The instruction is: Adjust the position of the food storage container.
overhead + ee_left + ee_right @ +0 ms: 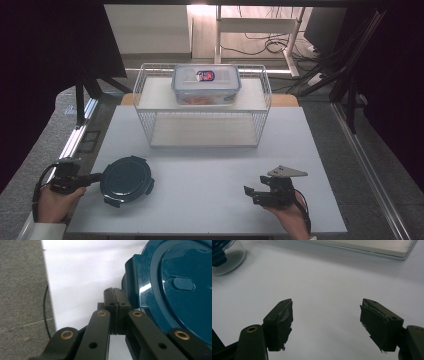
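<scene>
Teal lid (pixel 126 180) — left gripper (pixel 98 176) closed beside its rim; right gripper (pixel 249 193) wide open, empty.

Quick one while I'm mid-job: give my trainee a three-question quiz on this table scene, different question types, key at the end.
1. True or false: the left gripper has its jaws shut, beside the rim of the round teal-lidded container.
2. Multiple choice: where is the clear rectangular box? A) on the white table beside the right gripper; B) on the upper shelf of the wire rack; C) between the left gripper's jaws.
3. Fill in: the right gripper has its jaws ____ with nothing between them, over the white table.

Key: 1 true; 2 B; 3 open.
</scene>
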A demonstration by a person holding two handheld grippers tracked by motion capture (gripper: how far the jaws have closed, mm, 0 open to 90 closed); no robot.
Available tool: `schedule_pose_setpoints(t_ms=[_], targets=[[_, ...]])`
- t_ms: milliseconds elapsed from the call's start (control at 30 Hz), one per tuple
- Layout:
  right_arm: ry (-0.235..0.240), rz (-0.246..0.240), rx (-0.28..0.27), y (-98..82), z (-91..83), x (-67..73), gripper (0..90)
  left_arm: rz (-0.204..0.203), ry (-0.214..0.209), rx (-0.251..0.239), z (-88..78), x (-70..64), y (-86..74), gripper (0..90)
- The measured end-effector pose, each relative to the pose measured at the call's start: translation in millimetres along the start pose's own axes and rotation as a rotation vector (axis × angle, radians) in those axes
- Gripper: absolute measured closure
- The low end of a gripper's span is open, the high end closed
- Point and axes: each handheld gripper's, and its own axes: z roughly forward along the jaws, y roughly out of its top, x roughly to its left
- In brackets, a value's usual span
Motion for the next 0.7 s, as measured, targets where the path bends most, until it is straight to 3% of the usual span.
schedule_pose_setpoints(t_ms=[167,700], targets=[[-0.003,0.001,-0.002,0.0,-0.3,-0.5,26.0,0.033,-0.059,0.022,7.3,-16.0,2.2,90.0],[-0.008,0.014,-0.006,0.2,-1.0,-2.0,26.0,0.100,-0.112,0.048,23.2,-55.9,7.6,90.0]])
